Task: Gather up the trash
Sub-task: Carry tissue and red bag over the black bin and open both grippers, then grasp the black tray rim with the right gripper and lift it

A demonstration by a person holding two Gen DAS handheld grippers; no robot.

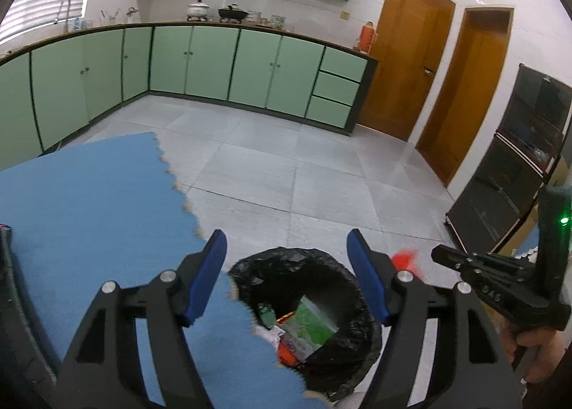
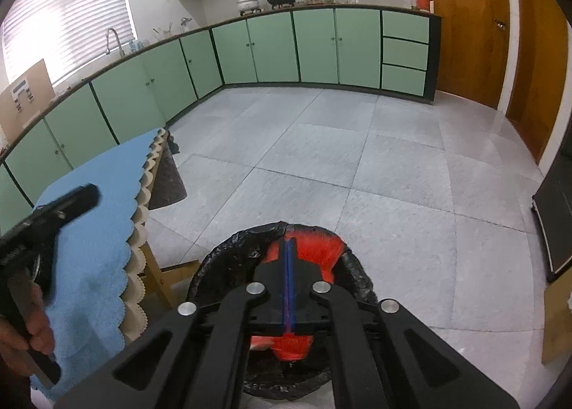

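Now red wrapper (image 2: 307,248) in right gripper (image 2: 289,248), over bin (image 2: 357,266)

We see the red wrapper (image 2: 314,248) only in part, because the closed jaws of the right gripper (image 2: 289,248) cover its middle. In the left wrist view it is only a red blur (image 1: 404,260). The trash bin (image 1: 354,330) is cut by the blue tablecloth (image 1: 89,212), and the print on its green packet (image 1: 311,325) is too small to read.
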